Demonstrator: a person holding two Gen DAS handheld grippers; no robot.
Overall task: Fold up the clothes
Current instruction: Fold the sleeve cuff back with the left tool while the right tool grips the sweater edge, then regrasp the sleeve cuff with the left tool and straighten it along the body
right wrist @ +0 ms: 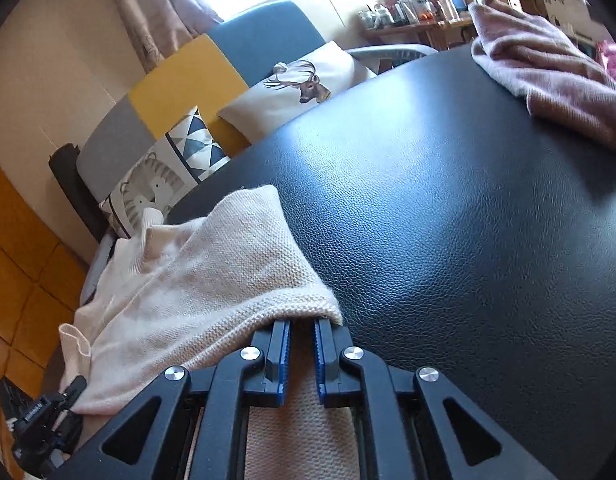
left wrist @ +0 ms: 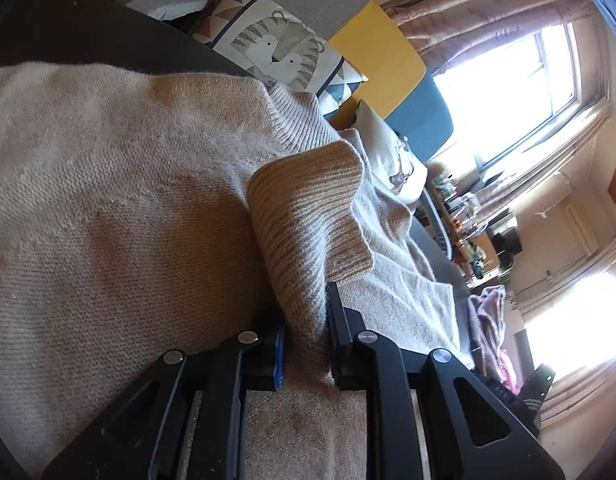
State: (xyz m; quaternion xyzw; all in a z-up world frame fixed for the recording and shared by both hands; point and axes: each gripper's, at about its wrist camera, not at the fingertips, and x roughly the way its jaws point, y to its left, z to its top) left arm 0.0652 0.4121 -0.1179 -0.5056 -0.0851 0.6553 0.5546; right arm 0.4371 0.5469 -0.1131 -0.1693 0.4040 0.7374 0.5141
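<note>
A beige knitted sweater [left wrist: 128, 200] lies spread over the black leather-look table [left wrist: 68, 32]. In the left wrist view my left gripper [left wrist: 308, 312] is shut on a ribbed band [left wrist: 308, 220] of the sweater, which stands up in a fold between its fingers. In the right wrist view my right gripper [right wrist: 302, 326] is shut on a folded edge of the sweater [right wrist: 212, 272]. That edge drapes over the fingertips and hides them. The cloth runs from there to the left, off the table [right wrist: 447, 220] edge.
A pink garment [right wrist: 547, 76] lies crumpled at the table's far right corner. Behind the table stands a grey, yellow and blue sofa [right wrist: 188, 68] with a tiger cushion [right wrist: 148, 192] and a deer cushion [right wrist: 304, 80]. Beyond it are a cluttered wooden desk [right wrist: 407, 12] and bright windows [left wrist: 507, 92].
</note>
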